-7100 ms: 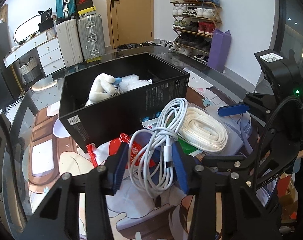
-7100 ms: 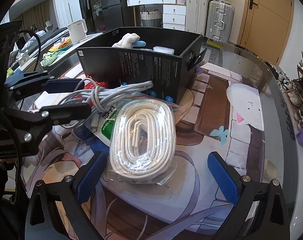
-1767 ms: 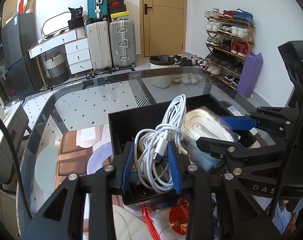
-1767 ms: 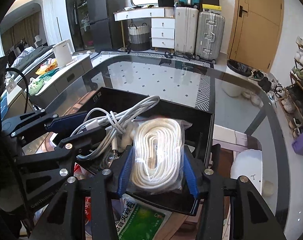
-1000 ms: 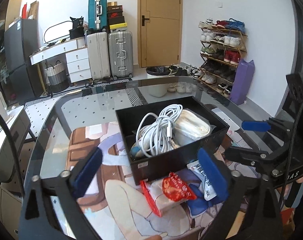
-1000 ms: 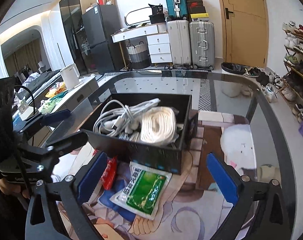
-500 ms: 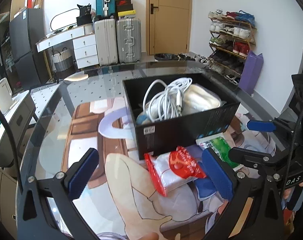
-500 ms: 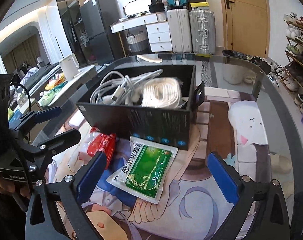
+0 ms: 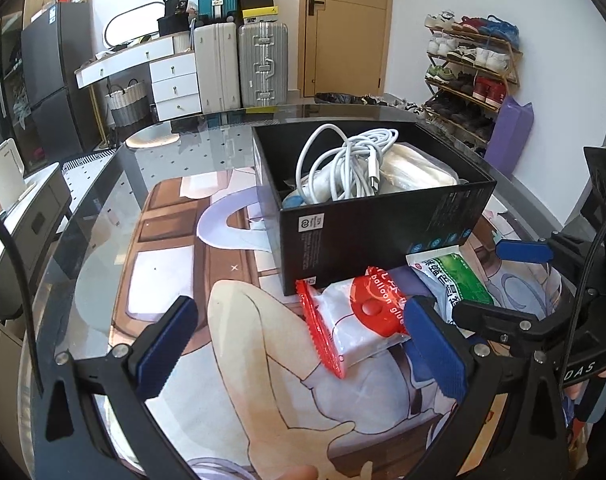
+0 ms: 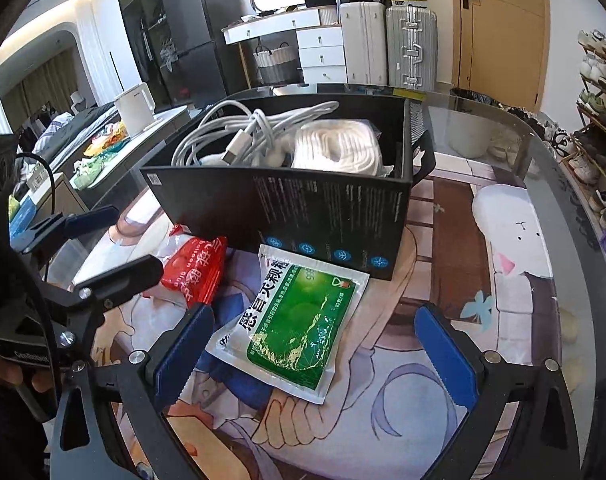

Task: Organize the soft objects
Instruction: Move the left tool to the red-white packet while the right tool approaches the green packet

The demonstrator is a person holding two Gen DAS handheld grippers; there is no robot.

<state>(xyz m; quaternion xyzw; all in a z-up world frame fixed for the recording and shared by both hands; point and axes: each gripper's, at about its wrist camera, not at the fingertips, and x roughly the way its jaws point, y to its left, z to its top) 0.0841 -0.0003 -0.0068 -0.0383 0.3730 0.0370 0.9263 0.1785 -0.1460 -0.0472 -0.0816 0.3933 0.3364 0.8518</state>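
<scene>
Inside black box, tangled white cable beside bagged, seemingly rope coil; both claws apart, empty.

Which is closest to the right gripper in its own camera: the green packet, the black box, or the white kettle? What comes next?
From the right gripper:
1. Green packet, lying on the mat between the open fingers.
2. Black box, just behind the packet, in the middle.
3. White kettle, far off to the left on a side counter.

Red-and-white packet near the black box reads "balloon glue". Right gripper body at right edge shows "DAS". Green packet carries Chinese print, large characters partly readable "感冒灭颗粒".
</scene>
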